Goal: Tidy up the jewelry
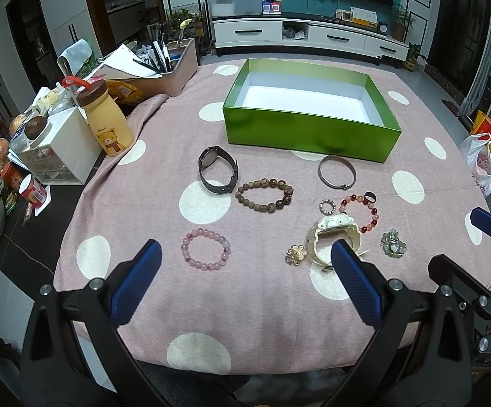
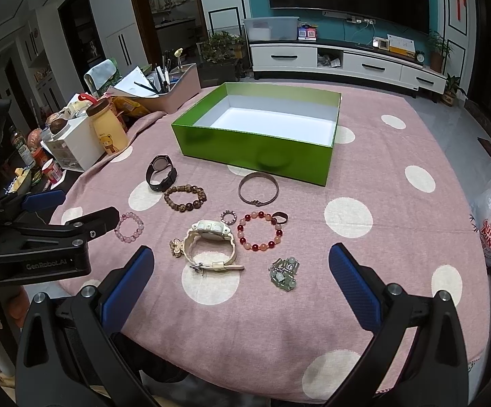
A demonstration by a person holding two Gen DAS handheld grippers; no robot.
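Left wrist view: left gripper (image 1: 245,257) hovers over the pink dotted surface (image 1: 262,305), fingers spread wide and holding nothing.
Ahead lie a pink bead bracelet (image 1: 205,250), a brown bead bracelet (image 1: 264,194), a black watch (image 1: 217,169), a metal bangle (image 1: 336,171), a red bead bracelet (image 1: 360,213) and a cream watch (image 1: 333,239); the green box (image 1: 310,130) stands beyond them, empty.

Right wrist view: right gripper (image 2: 240,259) is likewise spread apart and empty.
Between its fingers lie the cream watch (image 2: 211,242) and a green bead cluster (image 2: 284,273), with the green box (image 2: 255,152) farther back. The left gripper (image 2: 55,217) shows at the left edge, just beside the pink bead bracelet (image 2: 129,228).
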